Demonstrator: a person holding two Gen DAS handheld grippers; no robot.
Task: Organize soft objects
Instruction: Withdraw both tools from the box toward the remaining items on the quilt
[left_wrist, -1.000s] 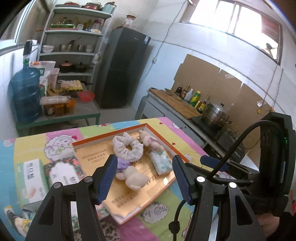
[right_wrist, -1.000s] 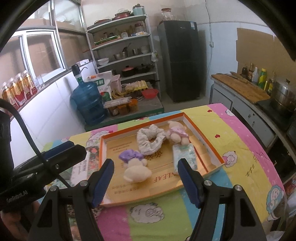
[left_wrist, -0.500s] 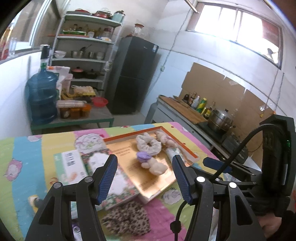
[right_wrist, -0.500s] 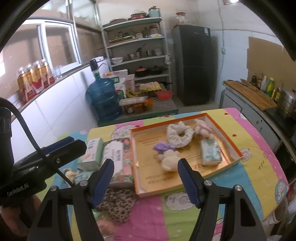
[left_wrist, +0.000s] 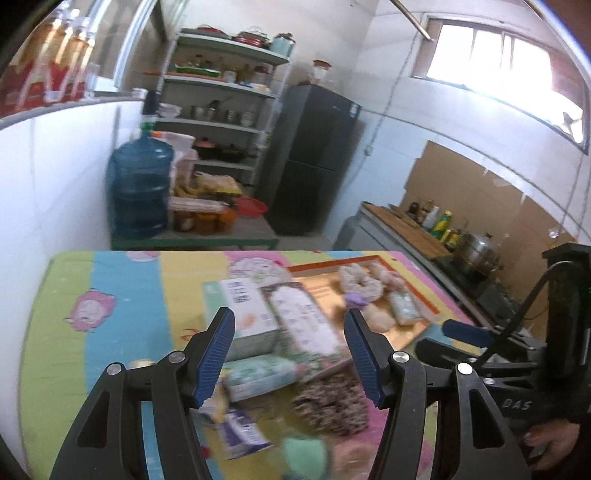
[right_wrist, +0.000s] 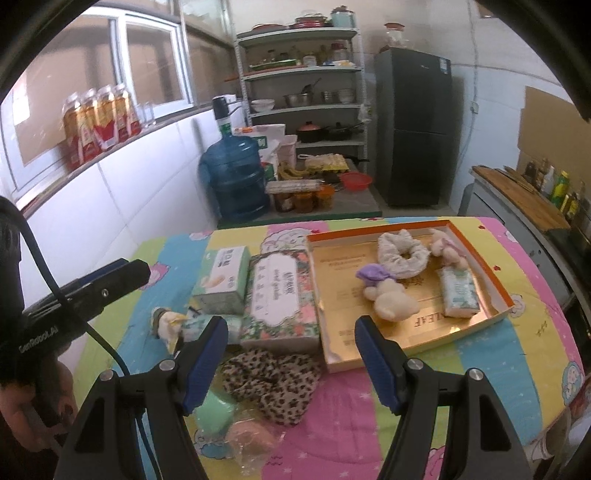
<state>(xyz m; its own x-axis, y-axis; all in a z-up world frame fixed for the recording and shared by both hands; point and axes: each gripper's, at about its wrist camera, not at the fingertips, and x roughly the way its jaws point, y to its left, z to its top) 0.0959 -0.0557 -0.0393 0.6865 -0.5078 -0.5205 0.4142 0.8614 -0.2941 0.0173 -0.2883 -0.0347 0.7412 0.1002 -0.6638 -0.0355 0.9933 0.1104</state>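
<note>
Right wrist view: patchwork-print tablecloth (right_wrist: 491, 373) carries an orange-rimmed cardboard tray (right_wrist: 496, 284) already holding a pale scrunchie (right_wrist: 402, 254), two small plush dolls (right_wrist: 388, 295) (right_wrist: 447, 249) and a tissue pack (right_wrist: 460, 291). Left of the tray sit a floral tissue box (right_wrist: 280, 299) and a green tissue box (right_wrist: 223, 277), untouched. Nearest me lie a leopard-print scrunchie (right_wrist: 273, 380), a green sponge ball (right_wrist: 216, 411) and a pink one (right_wrist: 251, 435). Right gripper (right_wrist: 290, 363) and left gripper (left_wrist: 288, 354) are both released, empty, hovering above the near pile. Judged step: between placements, selecting. Next move likely needs descent onto the leopard scrunchie, pinching bunched fabric, not the cloth beneath.
</note>
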